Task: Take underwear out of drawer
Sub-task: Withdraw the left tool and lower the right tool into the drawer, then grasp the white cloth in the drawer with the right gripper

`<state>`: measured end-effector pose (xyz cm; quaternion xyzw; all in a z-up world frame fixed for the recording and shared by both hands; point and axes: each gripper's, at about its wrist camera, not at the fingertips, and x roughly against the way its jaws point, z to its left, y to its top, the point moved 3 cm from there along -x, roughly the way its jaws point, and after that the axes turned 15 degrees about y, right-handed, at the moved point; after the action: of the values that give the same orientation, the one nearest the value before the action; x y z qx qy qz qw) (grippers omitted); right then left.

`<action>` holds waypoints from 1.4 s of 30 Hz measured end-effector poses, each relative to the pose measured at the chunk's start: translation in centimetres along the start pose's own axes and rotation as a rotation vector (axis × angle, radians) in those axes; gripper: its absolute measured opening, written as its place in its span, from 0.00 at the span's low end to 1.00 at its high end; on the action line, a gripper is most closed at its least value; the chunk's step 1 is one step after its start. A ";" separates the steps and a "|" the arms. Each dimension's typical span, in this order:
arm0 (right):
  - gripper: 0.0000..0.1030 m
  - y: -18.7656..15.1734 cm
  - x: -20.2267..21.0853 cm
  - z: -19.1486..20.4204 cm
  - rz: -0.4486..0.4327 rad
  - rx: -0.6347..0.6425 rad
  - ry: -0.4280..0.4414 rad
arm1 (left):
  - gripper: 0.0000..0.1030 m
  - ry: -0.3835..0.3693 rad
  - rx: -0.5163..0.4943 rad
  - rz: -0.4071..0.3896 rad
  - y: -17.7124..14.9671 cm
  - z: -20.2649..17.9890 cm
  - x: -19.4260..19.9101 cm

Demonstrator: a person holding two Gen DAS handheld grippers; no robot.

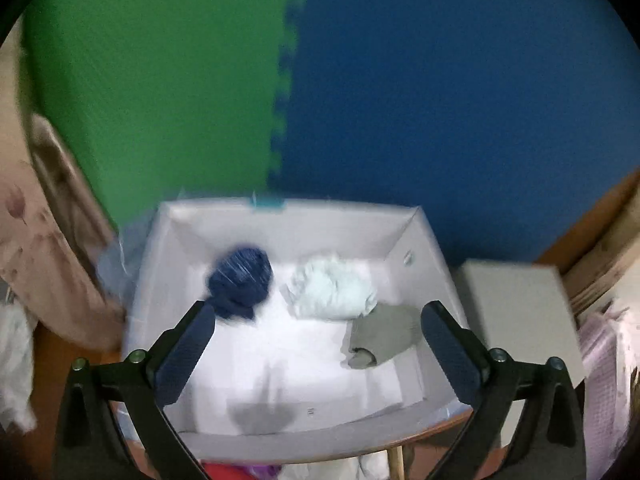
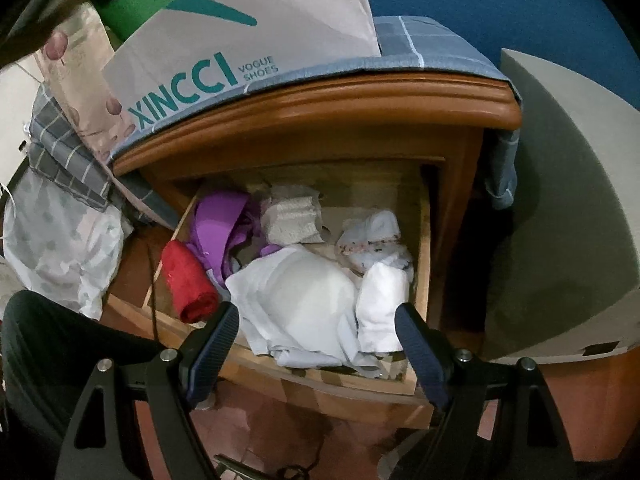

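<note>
White underwear [image 2: 304, 300] heaped at front of open wooden drawer [image 2: 320, 376], red roll [image 2: 188, 280] and purple piece [image 2: 224, 220] to its left; right gripper [image 2: 318, 336] above heap, jaws wide, empty. Left gripper [image 1: 318, 338] jaws wide, empty, over shoebox [image 1: 420, 232] with navy bundle [image 1: 240, 276], pale bundle [image 1: 332, 288], grey piece [image 1: 380, 336] inside

Navy bundle [image 1: 240, 280], pale mint bundle [image 1: 332, 290], red roll [image 2: 190, 284], purple garment [image 2: 218, 226], blue checked cloth [image 2: 420, 46]
</note>
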<state>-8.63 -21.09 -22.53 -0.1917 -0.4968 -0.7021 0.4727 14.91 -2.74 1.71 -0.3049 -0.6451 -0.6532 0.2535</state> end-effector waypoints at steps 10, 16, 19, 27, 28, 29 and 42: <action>0.80 -0.5 -1.4 0.3 0.103 0.001 0.018 | 0.99 0.191 -0.032 -0.362 -17.5 14.1 4.7; 0.80 0.1 -6.5 1.2 0.286 0.069 -0.035 | 0.99 0.117 0.076 -0.230 -20.7 17.8 0.9; 0.80 0.3 -10.6 1.8 0.399 0.074 -0.019 | 0.99 0.048 0.088 -0.245 -20.3 17.6 1.5; 0.80 0.9 -16.2 5.5 0.509 0.289 -0.158 | 0.99 -0.023 0.045 -0.251 -21.2 16.7 2.8; 0.80 1.1 -16.5 6.1 0.510 0.308 -0.161 | 0.99 -0.024 0.046 -0.248 -21.3 16.8 2.8; 0.80 1.3 -17.0 6.8 0.520 0.327 -0.160 | 0.99 -0.025 0.051 -0.244 -21.3 16.8 2.8; 0.81 1.6 -20.4 7.1 0.722 0.483 -0.381 | 0.99 -0.066 0.106 -0.162 -21.3 16.8 1.3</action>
<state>1.09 -5.26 -33.73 -0.3622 -0.6250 -0.3097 0.6183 -0.23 14.91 -12.26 -0.2593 -0.7092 -0.6261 0.1943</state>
